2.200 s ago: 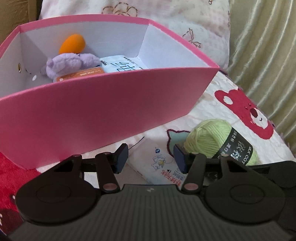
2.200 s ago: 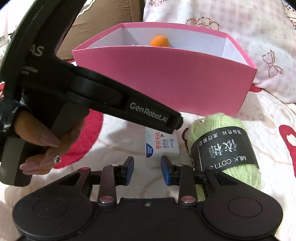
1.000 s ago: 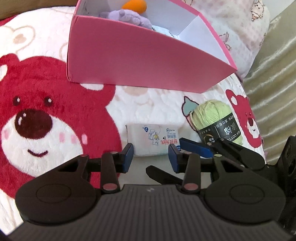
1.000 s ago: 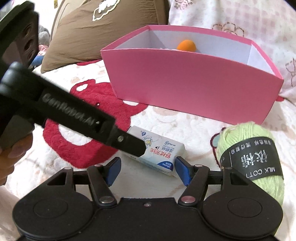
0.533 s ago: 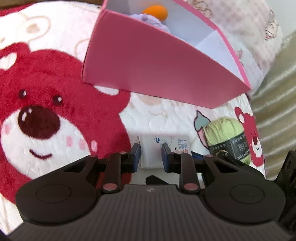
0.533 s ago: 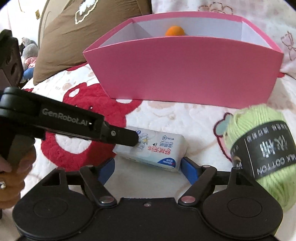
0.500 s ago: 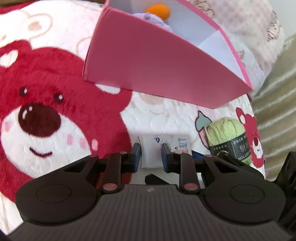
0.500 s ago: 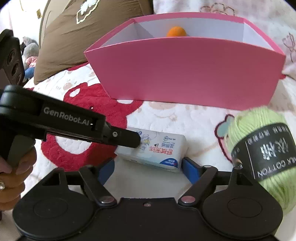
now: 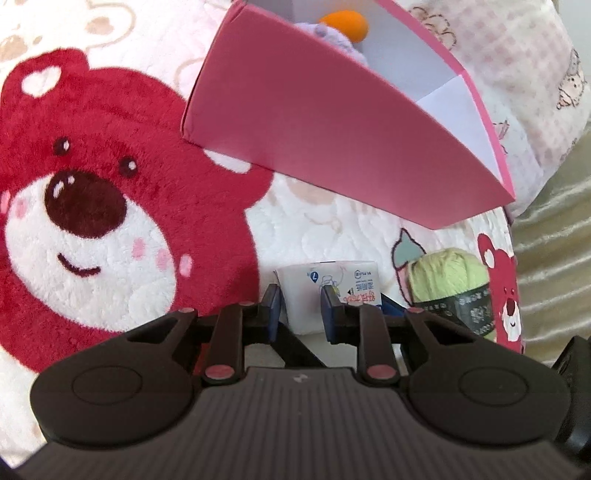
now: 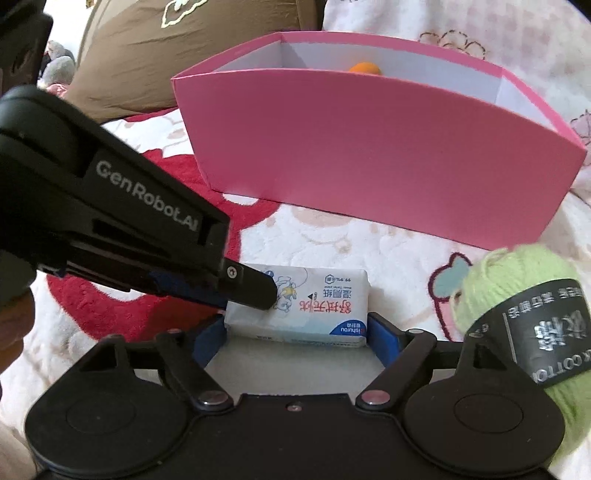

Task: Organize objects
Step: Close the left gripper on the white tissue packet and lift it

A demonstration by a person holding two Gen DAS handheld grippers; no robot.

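Two grippers met at one small white tissue pack (image 10: 306, 310) that lay on the bear-print blanket (image 9: 92, 206), in front of the pink box (image 10: 369, 155). The left gripper (image 9: 300, 308) had its jaws drawn in narrow around the pack's left end, the blue pads (image 9: 274, 306) close against both faces; whether they actually pressed the wrapper could not be told from either view. In the right wrist view that same gripper reached in from the left, its black tip lying over the pack's printed top. The right gripper (image 10: 297, 338) stood with its jaws spread wide, one blue pad (image 10: 384, 341) at each end of the pack, bracketing its length and gripping nothing.

A ball of light green yarn (image 10: 524, 317) with a black paper band sat just beside the pack on its right, also on the blanket and apart from the box. The box stood open-topped behind both, white inside, and held an orange round object (image 9: 345, 23) with a bit of a lilac plush toy (image 9: 338, 38) showing above its near wall. A brown cushion (image 10: 177, 48) leaned behind the box's left side, and a pale floral pillow (image 9: 517, 66) lay at its right.
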